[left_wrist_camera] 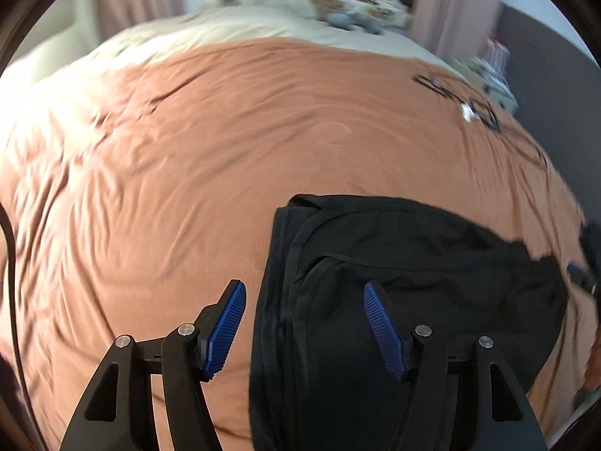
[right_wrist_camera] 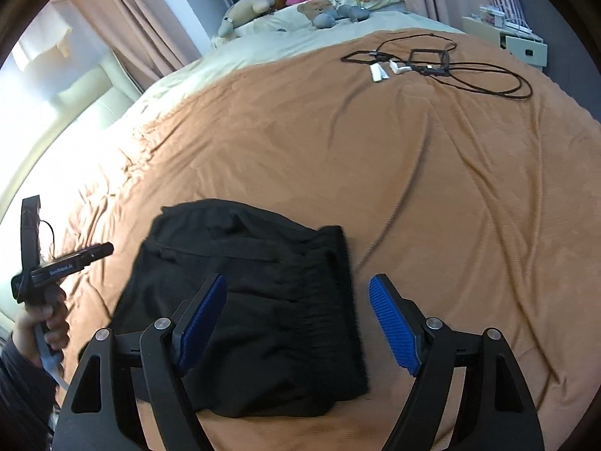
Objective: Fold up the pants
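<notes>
The black pants [left_wrist_camera: 394,282] lie folded into a compact bundle on the orange bed cover [left_wrist_camera: 225,150]. In the left wrist view my left gripper [left_wrist_camera: 304,327] is open and empty, its jaws straddling the bundle's left edge from above. In the right wrist view the pants [right_wrist_camera: 263,300] lie in the lower middle. My right gripper [right_wrist_camera: 298,323] is open and empty over the bundle's right edge, which has the gathered waistband. The left gripper body [right_wrist_camera: 56,267] shows at the left of that view, held in a hand, apart from the pants.
Black cables and small white items [right_wrist_camera: 432,65] lie on the cover at the far right. Stuffed toys and pillows [right_wrist_camera: 308,3] sit at the head of the bed. A white nightstand [right_wrist_camera: 518,41] stands at the far right. Curtains hang behind.
</notes>
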The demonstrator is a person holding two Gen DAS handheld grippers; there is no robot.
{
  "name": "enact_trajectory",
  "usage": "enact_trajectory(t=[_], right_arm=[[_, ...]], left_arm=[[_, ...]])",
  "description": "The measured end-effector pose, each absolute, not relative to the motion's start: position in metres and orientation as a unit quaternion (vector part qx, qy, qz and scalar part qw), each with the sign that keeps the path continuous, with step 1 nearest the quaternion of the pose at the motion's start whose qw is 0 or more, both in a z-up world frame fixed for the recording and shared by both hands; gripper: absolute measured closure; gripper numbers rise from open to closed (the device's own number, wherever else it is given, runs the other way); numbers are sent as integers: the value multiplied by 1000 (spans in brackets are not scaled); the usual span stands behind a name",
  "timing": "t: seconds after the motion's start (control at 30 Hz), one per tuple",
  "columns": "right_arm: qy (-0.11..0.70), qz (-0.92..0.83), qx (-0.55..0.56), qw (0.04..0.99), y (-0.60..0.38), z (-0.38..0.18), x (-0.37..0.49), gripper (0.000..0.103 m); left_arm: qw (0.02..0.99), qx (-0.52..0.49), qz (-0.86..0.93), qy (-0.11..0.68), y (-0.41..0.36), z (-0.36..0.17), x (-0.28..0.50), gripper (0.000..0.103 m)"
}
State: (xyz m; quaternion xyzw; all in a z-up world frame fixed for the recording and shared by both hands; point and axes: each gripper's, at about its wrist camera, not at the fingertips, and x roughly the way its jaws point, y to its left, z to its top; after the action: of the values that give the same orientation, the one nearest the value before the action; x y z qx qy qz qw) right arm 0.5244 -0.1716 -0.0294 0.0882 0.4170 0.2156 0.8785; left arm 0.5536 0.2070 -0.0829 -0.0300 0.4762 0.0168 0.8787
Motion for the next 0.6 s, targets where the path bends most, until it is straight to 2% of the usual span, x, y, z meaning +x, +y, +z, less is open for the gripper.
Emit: enact_trajectory(t=[0.2, 0.5, 0.6], right_arm=[[426, 224, 66, 874, -166, -34, 526, 36], [443, 234, 34, 865, -162, -53, 543, 36], [451, 239, 23, 860, -155, -60, 551, 51]], left_arm=[[875, 15, -27, 484, 196, -96, 570, 36], [857, 67, -72, 506, 173, -136, 595, 36], [852, 67, -79, 513, 170, -148, 603, 37]])
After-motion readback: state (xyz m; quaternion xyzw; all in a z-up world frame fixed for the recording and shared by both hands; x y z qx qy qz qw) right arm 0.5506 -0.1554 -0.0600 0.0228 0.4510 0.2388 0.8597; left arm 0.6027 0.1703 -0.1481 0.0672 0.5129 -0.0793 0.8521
